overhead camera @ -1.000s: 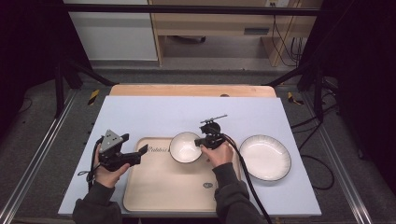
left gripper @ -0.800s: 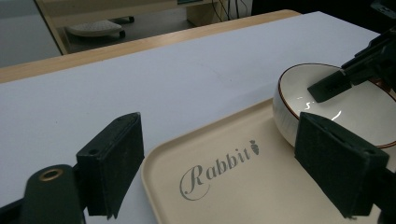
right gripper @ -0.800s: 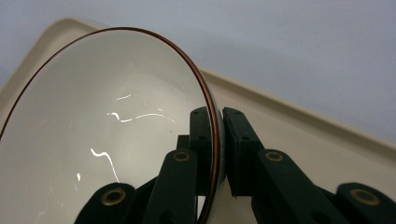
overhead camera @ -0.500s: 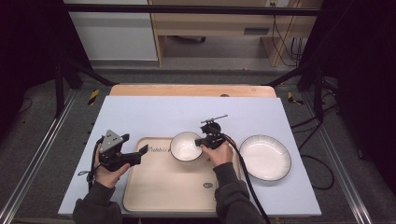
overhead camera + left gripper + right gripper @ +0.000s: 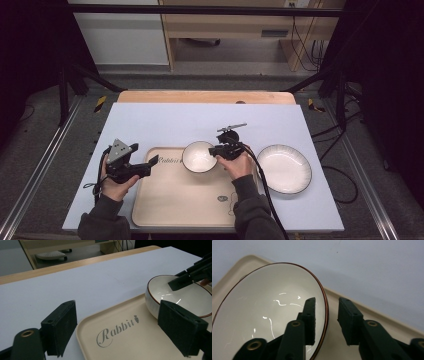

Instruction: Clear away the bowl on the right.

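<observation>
Table (image 5: 165, 120) with pale blue-white top, wood edge at far side. On it: beige tray (image 5: 170, 200) near front, white plate (image 5: 284, 168) just right of tray.

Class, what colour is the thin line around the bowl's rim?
Reddish-brown, on a white bowl; the right gripper view shows it best.
</observation>
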`<state>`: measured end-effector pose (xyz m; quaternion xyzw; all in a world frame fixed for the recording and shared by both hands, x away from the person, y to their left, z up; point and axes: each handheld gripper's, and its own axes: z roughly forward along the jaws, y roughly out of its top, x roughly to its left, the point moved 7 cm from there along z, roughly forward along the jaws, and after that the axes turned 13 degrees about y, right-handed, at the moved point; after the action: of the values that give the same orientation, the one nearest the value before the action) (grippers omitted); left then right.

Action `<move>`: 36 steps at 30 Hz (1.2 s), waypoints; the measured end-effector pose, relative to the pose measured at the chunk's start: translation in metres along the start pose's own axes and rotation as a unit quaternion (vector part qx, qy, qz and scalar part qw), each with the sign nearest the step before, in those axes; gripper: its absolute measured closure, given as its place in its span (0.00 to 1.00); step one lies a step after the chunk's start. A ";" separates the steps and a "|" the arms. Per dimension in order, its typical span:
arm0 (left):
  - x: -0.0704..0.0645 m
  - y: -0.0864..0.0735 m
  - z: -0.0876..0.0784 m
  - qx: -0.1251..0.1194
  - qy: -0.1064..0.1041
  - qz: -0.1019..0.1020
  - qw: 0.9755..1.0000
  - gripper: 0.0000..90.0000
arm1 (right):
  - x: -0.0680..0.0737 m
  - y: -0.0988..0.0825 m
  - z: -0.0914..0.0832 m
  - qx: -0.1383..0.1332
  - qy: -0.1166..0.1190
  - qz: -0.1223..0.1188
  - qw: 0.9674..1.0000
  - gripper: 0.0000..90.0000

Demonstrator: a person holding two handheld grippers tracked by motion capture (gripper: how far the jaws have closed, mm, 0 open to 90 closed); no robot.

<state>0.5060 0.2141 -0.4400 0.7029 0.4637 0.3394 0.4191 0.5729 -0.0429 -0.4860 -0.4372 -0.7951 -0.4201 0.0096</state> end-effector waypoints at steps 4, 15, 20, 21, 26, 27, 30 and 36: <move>0.000 0.000 0.000 0.000 0.001 -0.001 1.000 0.17 | 0.004 0.005 -0.011 -0.030 -0.014 -0.036 0.999 0.51; 0.001 0.000 0.000 -0.001 0.002 -0.003 1.000 0.17 | 0.012 0.013 -0.036 -0.080 -0.033 -0.076 0.993 0.23; 0.002 0.001 -0.001 -0.002 0.003 -0.004 1.000 0.17 | 0.016 0.015 -0.050 -0.105 -0.025 -0.084 0.991 0.20; 0.002 0.000 -0.001 -0.001 0.003 -0.003 1.000 0.17 | 0.017 0.015 -0.053 -0.109 -0.022 -0.084 0.990 0.19; 0.003 0.000 -0.001 -0.001 0.004 -0.003 1.000 0.17 | 0.017 0.009 -0.063 -0.117 -0.022 -0.093 0.988 0.19; 0.003 0.000 0.000 -0.001 0.005 -0.004 1.000 0.17 | 0.017 0.007 -0.066 -0.125 -0.020 -0.093 0.988 0.19; 0.003 0.000 0.000 0.000 0.005 -0.001 1.000 0.16 | 0.015 0.001 -0.076 -0.136 -0.013 -0.094 0.986 0.19; 0.004 -0.002 0.001 0.003 0.006 -0.003 1.000 0.16 | 0.010 -0.008 -0.092 -0.155 -0.020 -0.104 0.982 0.19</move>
<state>0.5077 0.2176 -0.4421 0.7005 0.4698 0.3412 0.4149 0.5285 -0.1003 -0.4277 -0.3567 -0.7615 -0.5282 -0.1177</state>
